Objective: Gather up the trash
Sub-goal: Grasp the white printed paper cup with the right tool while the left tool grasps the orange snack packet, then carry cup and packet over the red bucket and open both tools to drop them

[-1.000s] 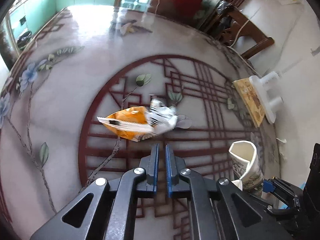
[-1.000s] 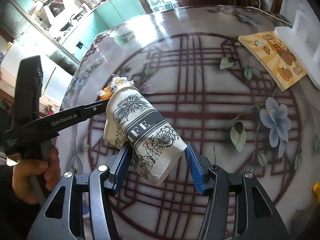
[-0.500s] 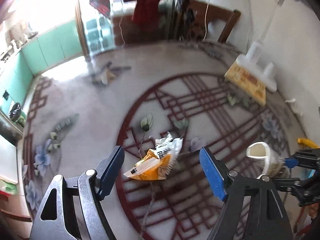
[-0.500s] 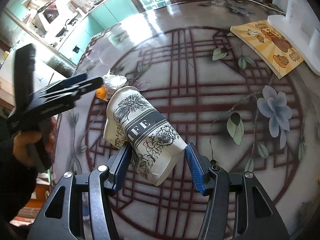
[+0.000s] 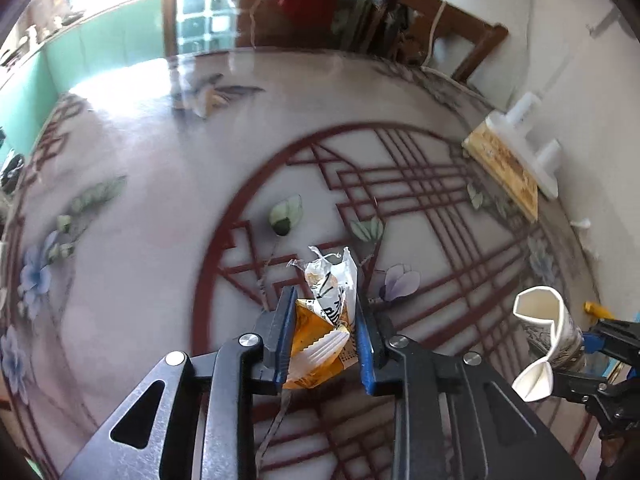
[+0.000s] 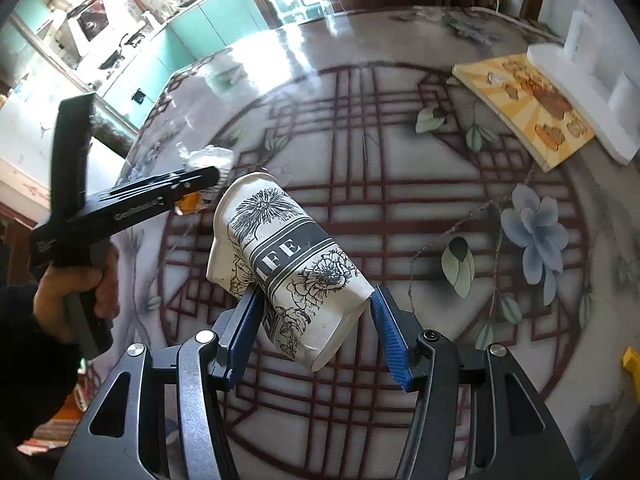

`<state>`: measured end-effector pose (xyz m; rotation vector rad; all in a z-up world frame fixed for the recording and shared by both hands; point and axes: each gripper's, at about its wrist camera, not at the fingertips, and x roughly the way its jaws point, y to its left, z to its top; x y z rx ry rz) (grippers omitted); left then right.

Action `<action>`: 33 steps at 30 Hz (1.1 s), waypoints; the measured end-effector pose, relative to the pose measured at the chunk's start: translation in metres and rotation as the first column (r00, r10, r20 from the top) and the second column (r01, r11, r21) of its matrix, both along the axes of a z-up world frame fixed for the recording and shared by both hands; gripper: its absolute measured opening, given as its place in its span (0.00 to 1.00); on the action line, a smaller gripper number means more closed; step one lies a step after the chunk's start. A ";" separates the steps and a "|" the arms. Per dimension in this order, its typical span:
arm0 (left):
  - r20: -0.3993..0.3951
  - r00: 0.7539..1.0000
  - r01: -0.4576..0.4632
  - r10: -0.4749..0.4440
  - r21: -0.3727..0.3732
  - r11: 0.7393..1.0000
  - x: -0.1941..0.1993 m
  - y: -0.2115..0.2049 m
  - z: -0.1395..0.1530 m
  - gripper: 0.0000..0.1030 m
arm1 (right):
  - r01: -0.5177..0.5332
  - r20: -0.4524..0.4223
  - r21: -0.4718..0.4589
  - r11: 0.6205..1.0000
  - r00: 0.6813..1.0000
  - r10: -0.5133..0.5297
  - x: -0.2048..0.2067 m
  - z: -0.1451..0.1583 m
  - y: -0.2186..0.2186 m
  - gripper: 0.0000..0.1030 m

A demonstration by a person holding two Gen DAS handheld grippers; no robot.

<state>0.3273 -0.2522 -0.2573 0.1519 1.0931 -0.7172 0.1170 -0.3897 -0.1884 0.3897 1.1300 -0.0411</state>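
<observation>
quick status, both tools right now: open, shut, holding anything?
Left tool: shut on the orange-and-white snack wrapper, at the table.
Right tool: shut on the crumpled paper cup.

Right wrist view: the snack wrapper [image 6: 208,160] is showing only as a blurred pale patch and an orange scrap behind the left gripper [image 6: 200,178]; its print is unreadable. The paper cup [image 6: 288,264] is hiding the start of its lettering, only "FE" showing. A yellow object [image 6: 632,364] is being cut off at the right edge. Left wrist view: far tabletop [image 5: 160,152] is smearing with motion blur; the wrapper's lower part is lying hidden between the pads [image 5: 286,332].
</observation>
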 end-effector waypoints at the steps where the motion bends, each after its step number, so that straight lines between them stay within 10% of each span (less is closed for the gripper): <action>1: 0.010 1.000 -0.018 0.019 -0.013 1.000 -0.004 0.006 0.007 0.23 | -0.001 0.005 -0.009 1.000 1.000 0.001 0.000 0.003 0.003 0.52; 18: 0.077 0.976 -0.198 0.206 -0.101 0.975 -0.136 0.148 0.121 0.23 | -0.093 0.129 -0.077 0.993 0.986 0.102 -0.035 0.081 0.091 0.53; 33: 0.081 0.942 -0.312 0.327 -0.154 0.938 -0.194 0.275 0.137 0.23 | -0.223 0.167 -0.126 0.967 0.956 0.242 -0.048 0.103 0.196 0.53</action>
